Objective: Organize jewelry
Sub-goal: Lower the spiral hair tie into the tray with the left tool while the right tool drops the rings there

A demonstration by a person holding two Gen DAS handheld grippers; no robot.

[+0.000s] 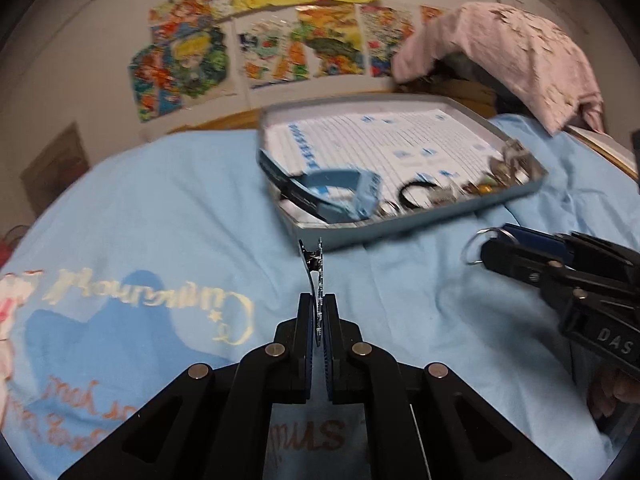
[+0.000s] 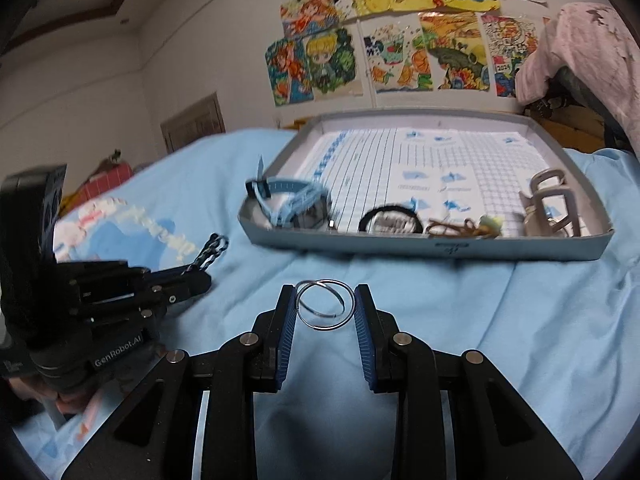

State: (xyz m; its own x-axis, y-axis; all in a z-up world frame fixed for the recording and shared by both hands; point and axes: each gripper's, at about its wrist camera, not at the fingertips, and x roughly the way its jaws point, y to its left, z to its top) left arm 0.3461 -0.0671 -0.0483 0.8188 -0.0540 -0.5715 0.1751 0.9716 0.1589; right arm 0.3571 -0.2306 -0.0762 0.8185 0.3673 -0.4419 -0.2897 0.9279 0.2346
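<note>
Both grippers carry pieces toward the tray [image 2: 440,250] on the bed.
Left gripper [image 1: 319,312] pinches a patterned hair clip [image 1: 316,268]; right gripper [image 2: 326,308] clamps a split key ring [image 2: 326,304]. Best lift each over the tray's near wall before letting go.

One grey tray [image 2: 440,250], one blue wristband [image 2: 294,196], one black hair tie [image 2: 390,218], one metal ring [image 2: 326,304], one braided clip [image 1: 316,276], two grippers, lower frame.
</note>
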